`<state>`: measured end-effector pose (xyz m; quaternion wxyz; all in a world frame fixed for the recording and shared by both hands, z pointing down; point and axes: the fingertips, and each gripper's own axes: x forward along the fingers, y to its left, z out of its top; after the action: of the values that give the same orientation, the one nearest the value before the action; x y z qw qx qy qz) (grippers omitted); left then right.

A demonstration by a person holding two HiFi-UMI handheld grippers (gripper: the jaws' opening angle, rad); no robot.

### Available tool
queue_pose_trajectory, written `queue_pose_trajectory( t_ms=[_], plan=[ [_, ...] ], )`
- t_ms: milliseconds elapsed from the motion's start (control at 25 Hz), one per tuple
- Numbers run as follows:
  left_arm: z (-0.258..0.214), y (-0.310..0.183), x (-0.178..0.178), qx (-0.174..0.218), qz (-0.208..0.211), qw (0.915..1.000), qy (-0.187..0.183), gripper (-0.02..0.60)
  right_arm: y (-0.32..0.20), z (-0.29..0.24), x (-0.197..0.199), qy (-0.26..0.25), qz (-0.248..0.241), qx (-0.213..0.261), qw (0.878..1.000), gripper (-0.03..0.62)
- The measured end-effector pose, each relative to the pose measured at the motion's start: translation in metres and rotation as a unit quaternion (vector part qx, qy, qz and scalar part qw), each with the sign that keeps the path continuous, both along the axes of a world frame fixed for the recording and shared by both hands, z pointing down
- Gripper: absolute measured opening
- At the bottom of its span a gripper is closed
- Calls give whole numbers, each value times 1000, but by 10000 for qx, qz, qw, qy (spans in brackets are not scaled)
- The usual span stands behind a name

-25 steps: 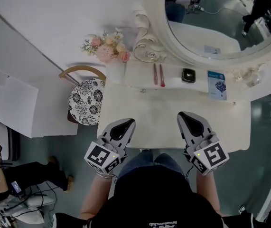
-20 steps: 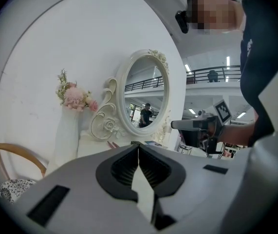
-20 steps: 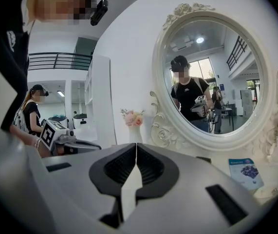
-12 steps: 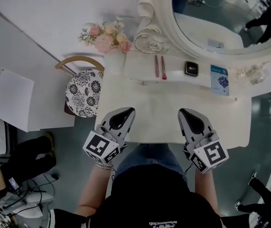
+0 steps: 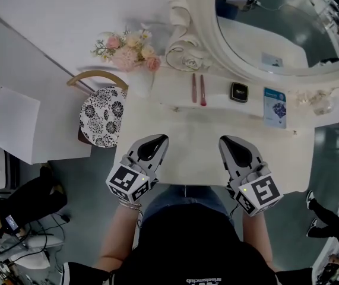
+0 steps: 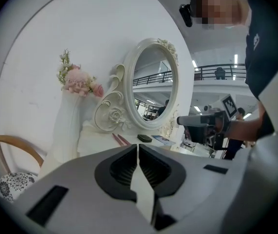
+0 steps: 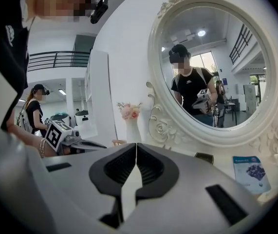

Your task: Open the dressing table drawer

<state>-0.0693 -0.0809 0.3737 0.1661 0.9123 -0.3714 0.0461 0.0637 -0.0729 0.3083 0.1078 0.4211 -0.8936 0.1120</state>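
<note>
Head view, looking steeply down: a white dressing desk [image 5: 199, 150] with a flat pale top and a raised rear shelf stands directly in front of the person, against a white wall. The drawer front cannot be made out in any view; only the desk's top surfaces show.

An oval mirror in an ornate white scrolled frame [image 5: 264, 22] rises from the back of the desk.

A wooden chair with a black-and-white floral seat cushion [image 5: 101, 116] stands just beside the desk's left end.

A tall white vase of pink and cream flowers [image 5: 127, 51] stands at the left end of the rear shelf.

The left gripper [image 5: 157, 140], grey with black pads and a marker cube, hovers over the near left part of the desk top. In the left gripper view its jaws are clenched together with nothing between them [image 6: 138, 147].

The right gripper [image 5: 227, 141], of the same build, hovers over the near right part, well apart from the left. In the right gripper view its jaws are likewise clenched on nothing [image 7: 136, 147].

A blue-and-white printed booklet [image 5: 273, 107] lies flat at the right of the shelf.

A small black square case [image 5: 238, 92] lies left of the booklet.

Two slim pink sticks [image 5: 197, 89] lie side by side left of the case.
</note>
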Motion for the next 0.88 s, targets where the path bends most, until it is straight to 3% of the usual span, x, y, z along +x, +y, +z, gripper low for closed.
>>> queue_pose_trajectory(
  t_ms=[880],
  plan=[
    [69,-62,14,-514,41,9980,-370,20,-43,58,-15,193,-606,-647,9959,20]
  ],
)
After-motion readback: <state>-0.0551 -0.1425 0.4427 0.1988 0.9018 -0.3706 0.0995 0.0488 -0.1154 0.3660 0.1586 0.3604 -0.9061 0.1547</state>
